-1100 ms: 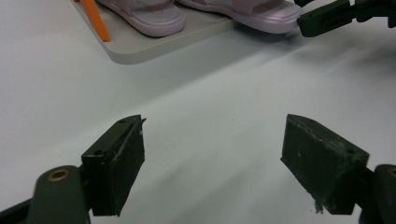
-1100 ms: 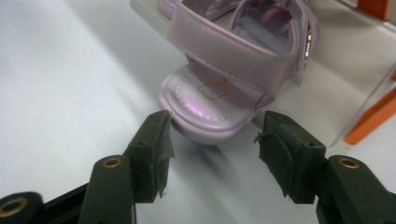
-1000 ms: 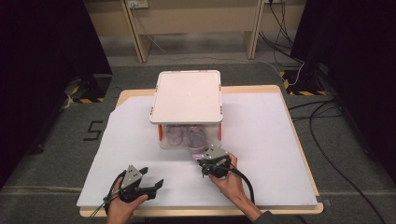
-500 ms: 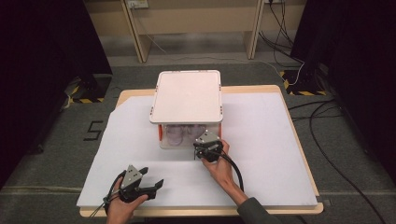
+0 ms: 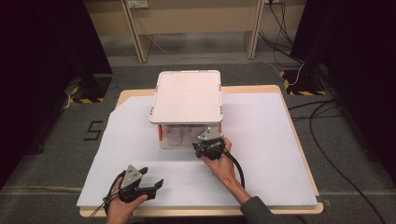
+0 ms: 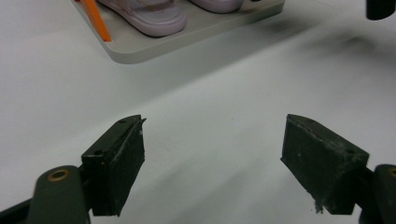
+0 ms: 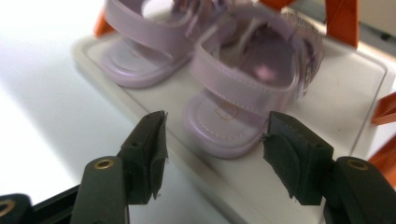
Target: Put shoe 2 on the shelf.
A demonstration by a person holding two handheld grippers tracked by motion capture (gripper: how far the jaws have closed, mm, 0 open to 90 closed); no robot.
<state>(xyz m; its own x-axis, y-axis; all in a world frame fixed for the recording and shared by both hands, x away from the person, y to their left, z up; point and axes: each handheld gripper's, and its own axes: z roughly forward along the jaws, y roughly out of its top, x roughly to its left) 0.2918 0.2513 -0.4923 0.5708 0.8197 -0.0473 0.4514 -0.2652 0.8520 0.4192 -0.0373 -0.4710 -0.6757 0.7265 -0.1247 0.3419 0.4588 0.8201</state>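
White sheeting (image 5: 261, 140) covers the pale wooden table (image 5: 299, 122), with grey floor and trailing black cables around it. At the lower left of the high view, the left gripper (image 5: 148, 185) rests near the sheet's front edge, with open room ahead and to its right. In the left gripper view its jaws stand wide apart over bare sheet, holding and touching nothing.

Nearer the centre of the high view, the right gripper (image 5: 204, 148) sits at the front edge of the white two-tier plastic rack with orange corner posts (image 5: 187, 95). The right gripper view shows its jaws released; they have just been opening, and they stand either side of the toe of one small lilac strapped sandal (image 7: 243, 93) without pressing it. Its twin (image 7: 140, 51) lies beside it toward the upper left of that frame. Both sandals rest on the rack's grey lower shelf (image 7: 345, 102).

From above, the rack's flat white top hides most of the sandals; the right gripper view looks under it and shows their straps and soles. Wide stretches of sheet lie free on both sides of the rack.
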